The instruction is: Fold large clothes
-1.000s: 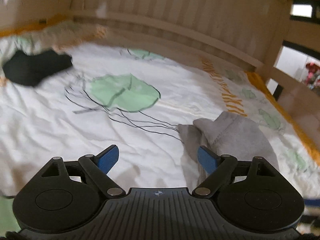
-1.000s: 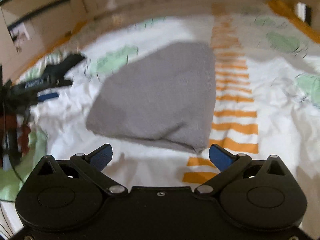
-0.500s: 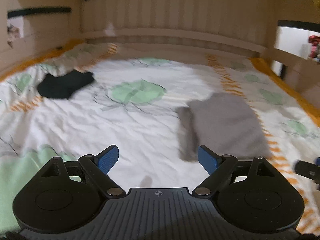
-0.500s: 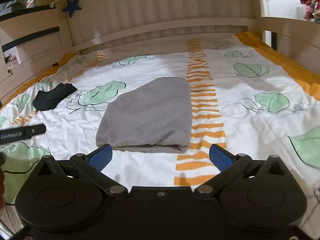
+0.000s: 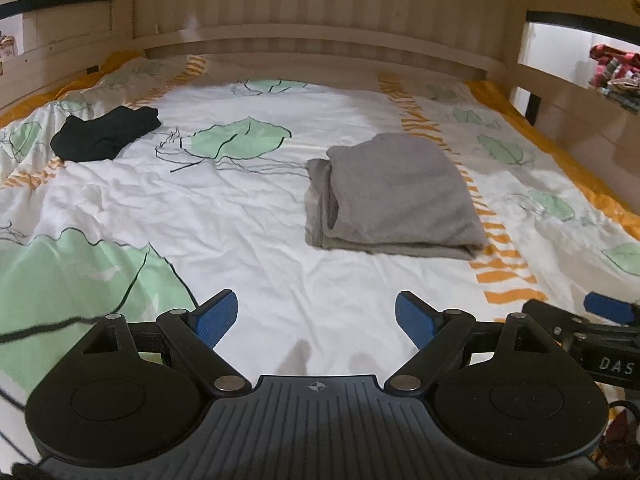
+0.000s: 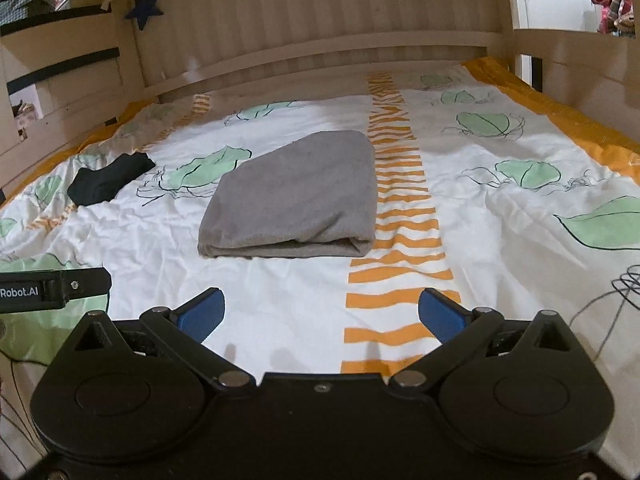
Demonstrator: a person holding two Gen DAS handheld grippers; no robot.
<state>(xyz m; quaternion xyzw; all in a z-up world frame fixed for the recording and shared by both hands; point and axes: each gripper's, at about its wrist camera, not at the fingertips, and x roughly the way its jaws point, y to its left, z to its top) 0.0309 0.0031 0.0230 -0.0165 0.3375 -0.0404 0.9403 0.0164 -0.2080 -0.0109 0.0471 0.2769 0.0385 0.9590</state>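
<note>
A grey garment [image 5: 394, 196] lies folded into a flat rectangle on the bed, right of centre in the left wrist view and centre in the right wrist view [image 6: 296, 196]. My left gripper [image 5: 316, 316] is open and empty, held above the bedspread well short of the garment. My right gripper [image 6: 322, 312] is open and empty too, a similar distance in front of it. The right gripper's side shows at the right edge of the left wrist view [image 5: 600, 328]. Part of the left gripper shows at the left edge of the right wrist view [image 6: 52, 288].
A small black garment [image 5: 106, 132] lies at the far left of the bed [image 6: 108, 182]. The white bedspread [image 5: 224, 216] has green leaves and orange stripes. Wooden bed walls [image 5: 320, 12] and side rails enclose the bed.
Both grippers have pulled back and up from the grey garment, which now lies folded and untouched. The views have steadied from blur.
</note>
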